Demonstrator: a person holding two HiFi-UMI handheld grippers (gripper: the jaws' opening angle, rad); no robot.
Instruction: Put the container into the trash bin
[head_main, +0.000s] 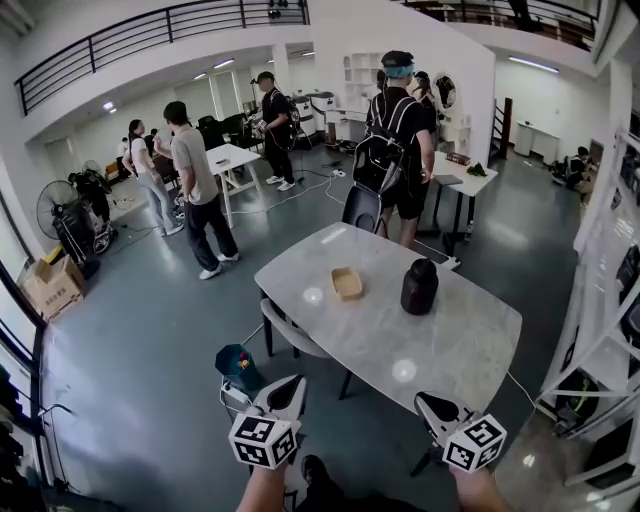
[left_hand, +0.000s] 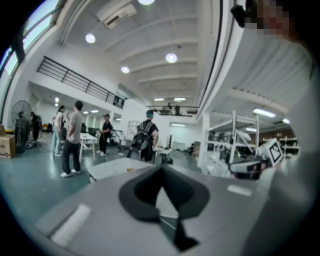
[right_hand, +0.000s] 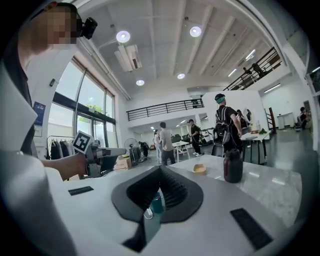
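Note:
A small tan square container lies on the grey marble table, with a dark jar to its right. On the floor left of the table stands a small teal trash bin with a dark liner. My left gripper hovers shut and empty just right of the bin, short of the table's near edge. Shut and empty too, my right gripper is at the table's near corner. In the right gripper view the container and jar lie ahead on the table, and the bin shows low behind the shut jaws.
A chair is tucked at the table's left side and another at its far end. Several people stand beyond, around other tables. White shelving lines the right. A fan and cardboard boxes sit at the left wall.

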